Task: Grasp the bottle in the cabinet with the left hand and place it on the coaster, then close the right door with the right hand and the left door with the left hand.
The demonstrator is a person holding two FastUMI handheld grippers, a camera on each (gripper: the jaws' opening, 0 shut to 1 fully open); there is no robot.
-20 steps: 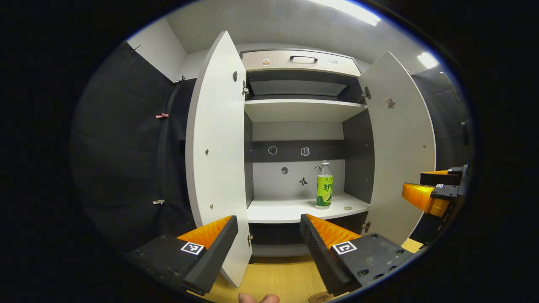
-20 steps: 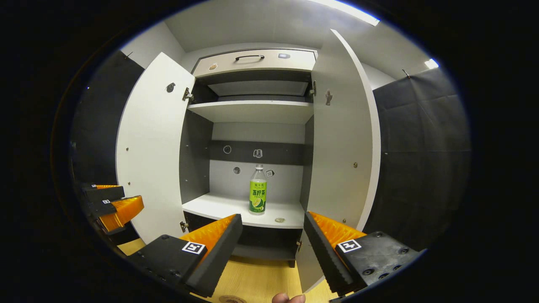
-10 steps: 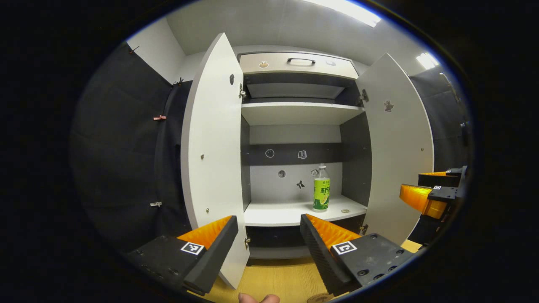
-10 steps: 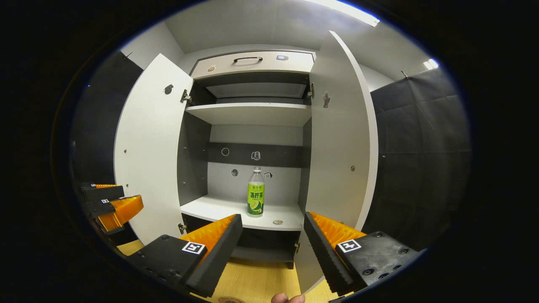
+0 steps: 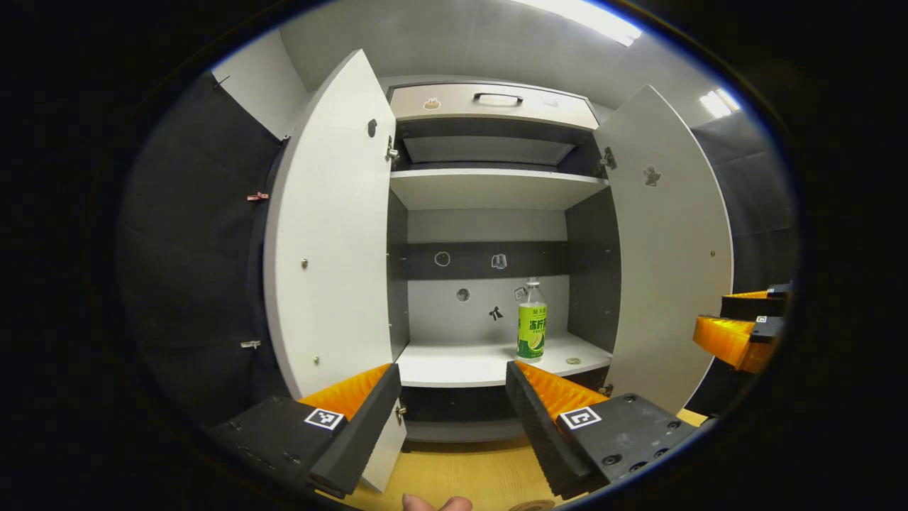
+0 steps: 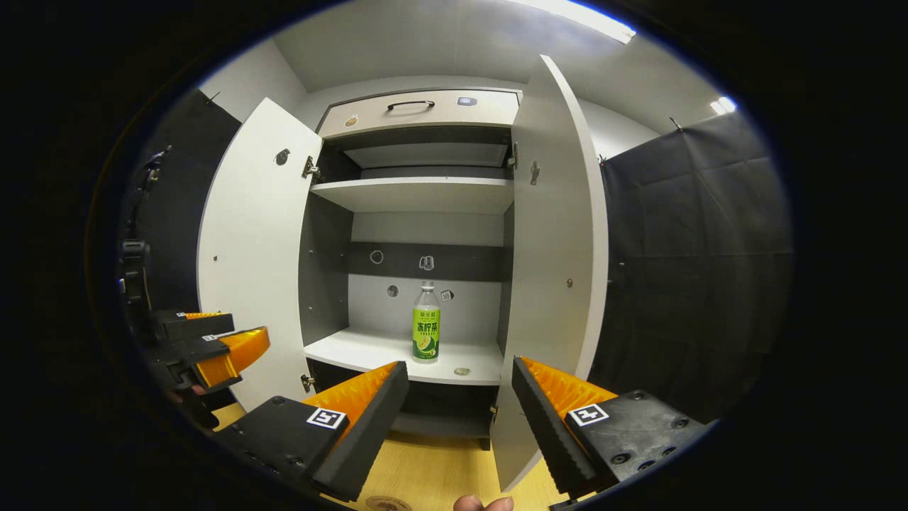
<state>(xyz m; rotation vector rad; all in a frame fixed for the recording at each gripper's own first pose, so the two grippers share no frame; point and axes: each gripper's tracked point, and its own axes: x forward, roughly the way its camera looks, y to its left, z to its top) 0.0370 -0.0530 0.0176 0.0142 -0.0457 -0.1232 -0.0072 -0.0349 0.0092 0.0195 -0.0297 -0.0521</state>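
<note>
A clear bottle (image 5: 532, 323) with a green label stands upright on the lower shelf (image 5: 468, 365) of the open cabinet, toward its right side. My left gripper (image 5: 452, 372) is open and empty, well short of the shelf, with the bottle a little right of its line. My right gripper (image 6: 461, 369) is open too, facing the bottle (image 6: 425, 326) from the right. Both white doors stand wide open: left door (image 5: 333, 234), right door (image 5: 670, 248). A round coaster (image 6: 388, 504) lies on the wooden table at the bottom edge. In the right gripper view, my left gripper (image 6: 213, 344) is at far left.
A small round disc (image 5: 572, 360) lies on the shelf right of the bottle. Above are an empty upper shelf (image 5: 489, 188) and a drawer (image 5: 493, 103) with a handle. Black cloth walls flank the cabinet. In the left gripper view, the right gripper (image 5: 738, 333) sits by the right door.
The cabinet and bottle have slid left in both views as the grippers shifted. The left gripper looks larger and closer in the right gripper view. Both grippers stayed open.
</note>
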